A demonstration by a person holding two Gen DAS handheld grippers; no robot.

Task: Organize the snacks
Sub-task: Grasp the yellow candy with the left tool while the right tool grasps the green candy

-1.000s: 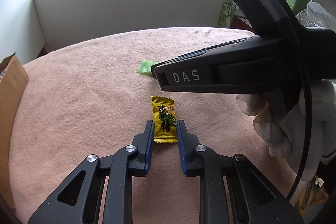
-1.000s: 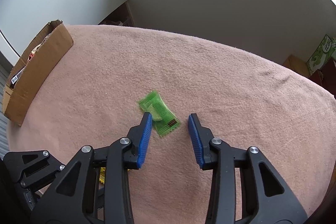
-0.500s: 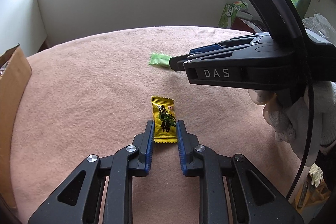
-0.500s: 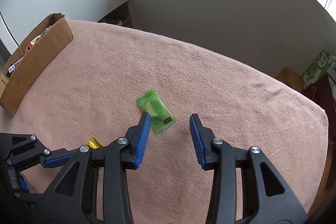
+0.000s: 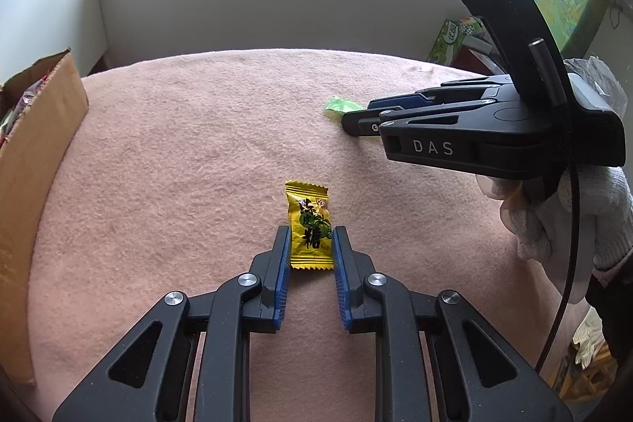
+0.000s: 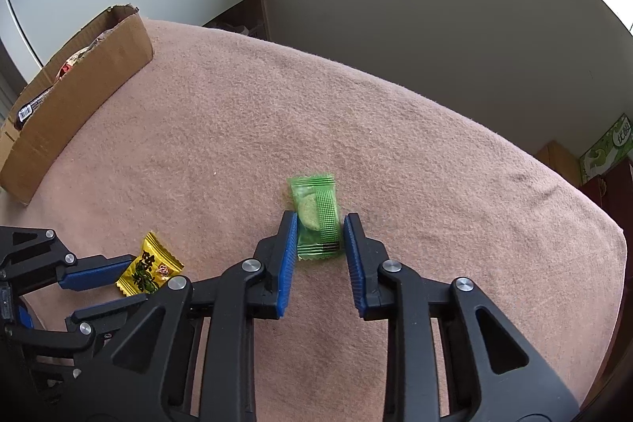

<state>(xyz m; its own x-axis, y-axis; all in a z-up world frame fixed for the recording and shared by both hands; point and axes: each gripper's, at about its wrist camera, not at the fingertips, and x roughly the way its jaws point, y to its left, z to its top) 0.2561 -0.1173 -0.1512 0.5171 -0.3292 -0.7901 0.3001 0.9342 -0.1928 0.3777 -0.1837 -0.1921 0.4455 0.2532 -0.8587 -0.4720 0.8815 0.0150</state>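
A yellow candy packet (image 5: 309, 224) lies flat on the pink table cloth (image 5: 190, 153). My left gripper (image 5: 309, 238) straddles its near half, jaws close against its sides. It also shows in the right wrist view (image 6: 149, 271) with the left gripper (image 6: 130, 273) around it. A green snack packet (image 6: 317, 222) lies on the cloth between the open jaws of my right gripper (image 6: 320, 228), with small gaps on both sides. In the left wrist view the green packet (image 5: 339, 104) peeks out beyond the right gripper (image 5: 356, 123).
A cardboard box (image 6: 75, 97) holding several snack packets stands at the table's left edge; it also shows in the left wrist view (image 5: 27, 161). A white wall rises behind the table. A gloved hand (image 5: 561, 220) holds the right gripper. A green carton (image 6: 605, 153) stands beyond the table's right edge.
My right gripper has swung round so the green packet now lies lengthwise between its jaws. My left gripper has stayed around the yellow candy.
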